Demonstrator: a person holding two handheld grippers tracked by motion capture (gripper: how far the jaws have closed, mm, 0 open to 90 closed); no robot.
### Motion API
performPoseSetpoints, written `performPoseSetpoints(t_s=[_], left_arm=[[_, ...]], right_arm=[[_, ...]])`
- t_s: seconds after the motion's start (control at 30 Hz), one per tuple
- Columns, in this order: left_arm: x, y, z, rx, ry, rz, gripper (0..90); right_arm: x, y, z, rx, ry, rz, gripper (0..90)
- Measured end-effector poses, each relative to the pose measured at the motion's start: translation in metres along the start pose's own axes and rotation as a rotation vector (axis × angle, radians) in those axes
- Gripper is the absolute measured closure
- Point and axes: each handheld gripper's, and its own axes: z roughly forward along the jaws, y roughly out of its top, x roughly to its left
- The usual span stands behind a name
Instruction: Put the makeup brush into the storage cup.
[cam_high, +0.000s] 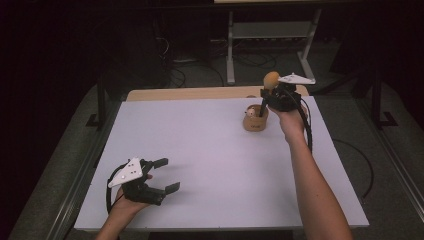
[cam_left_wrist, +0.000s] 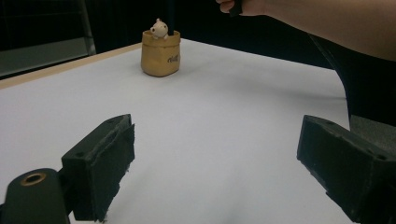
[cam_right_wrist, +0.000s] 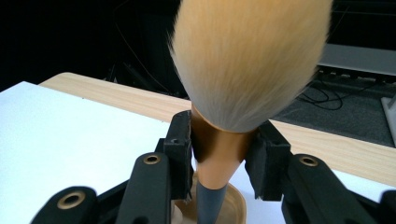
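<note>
Brush (cam_right_wrist: 247, 60): makeup brush with a fluffy tan head, copper ferrule and dark grey handle, held upright, head up, above the far right part of the worktop.
Right gripper (cam_right_wrist: 218, 161): clenched on the brush, black pads pressing the copper ferrule from both sides; seen from above (cam_high: 272, 92), raised over the pot, a grey three-cornered plate on top.
Brush handle: pointing down into the mouth of the pot directly below; whether its tip touches inside cannot be told.
Pot (cam_high: 255, 120): small tan sack-shaped holder with dark lettering on its front, standing upright on the worktop; a small white animal figure (cam_left_wrist: 159, 29) peeking over its rim.
Left gripper (cam_high: 165, 175): released, jaws wide apart with nothing between them, resting low at the near left, well apart from the pot.
Worktop (cam_high: 210, 160): white sheet over a pale wooden top, wood showing along the far edge.
</note>
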Motion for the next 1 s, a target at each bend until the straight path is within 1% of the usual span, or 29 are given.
performPoseSetpoints(t_s=[0.2,0.27,0.3,0.5,0.53,0.57,0.63,0.67,0.7,0.77,0.8,0.83,0.87,0.93,1.0], left_arm=[[0.0,0.0,0.0,0.002,0.002,0.001,10.7],[0.0,0.0,0.0,0.003,0.001,0.001,10.6],[0.0,0.0,0.0,0.003,0.002,0.002,10.6],[0.0,0.0,0.0,0.007,0.0,0.0,10.6],[0.0,0.0,0.0,0.008,0.0,-0.001,10.6],[0.0,0.0,0.0,0.009,0.0,-0.002,10.6],[0.0,0.0,0.0,0.007,0.0,-0.001,10.6],[0.0,0.0,0.0,0.007,0.0,0.001,10.6],[0.0,0.0,-0.001,0.008,0.0,0.002,10.6],[0.0,0.0,-0.001,0.01,0.001,0.002,10.6],[0.0,0.0,-0.001,0.009,0.0,0.0,10.6],[0.0,0.0,0.0,0.009,0.0,-0.001,10.6],[0.0,0.0,0.0,0.009,0.0,0.0,10.7],[-0.001,0.0,0.0,0.01,-0.002,-0.003,10.6],[-0.001,0.0,0.0,0.011,-0.003,-0.001,10.7]], right_arm=[[0.0,-0.003,0.004,0.018,-0.004,0.0,63.2],[-0.001,-0.004,0.006,0.024,-0.003,-0.008,63.1],[-0.001,-0.006,0.007,0.031,-0.004,0.001,63.2],[-0.001,-0.012,0.012,0.055,-0.005,-0.004,63.0],[-0.002,-0.013,0.015,0.069,-0.003,-0.005,59.2],[-0.002,-0.013,0.015,0.069,-0.003,-0.005,59.2],[-0.003,-0.014,0.015,0.066,-0.003,0.011,42.4],[-0.004,-0.014,0.015,0.068,-0.013,0.029,36.3],[-0.005,-0.014,0.014,0.068,-0.02,0.039,32.2],[-0.008,-0.016,0.012,0.071,-0.022,0.054,26.7],[-0.009,-0.016,0.012,0.076,-0.034,0.054,24.4],[-0.011,-0.017,0.011,0.081,-0.031,0.057,24.1],[-0.012,-0.018,0.009,0.073,-0.029,0.059,23.5],[-0.014,-0.02,0.005,0.065,-0.044,0.069,21.2],[-0.015,-0.022,0.002,0.059,-0.035,0.069,21.1]])
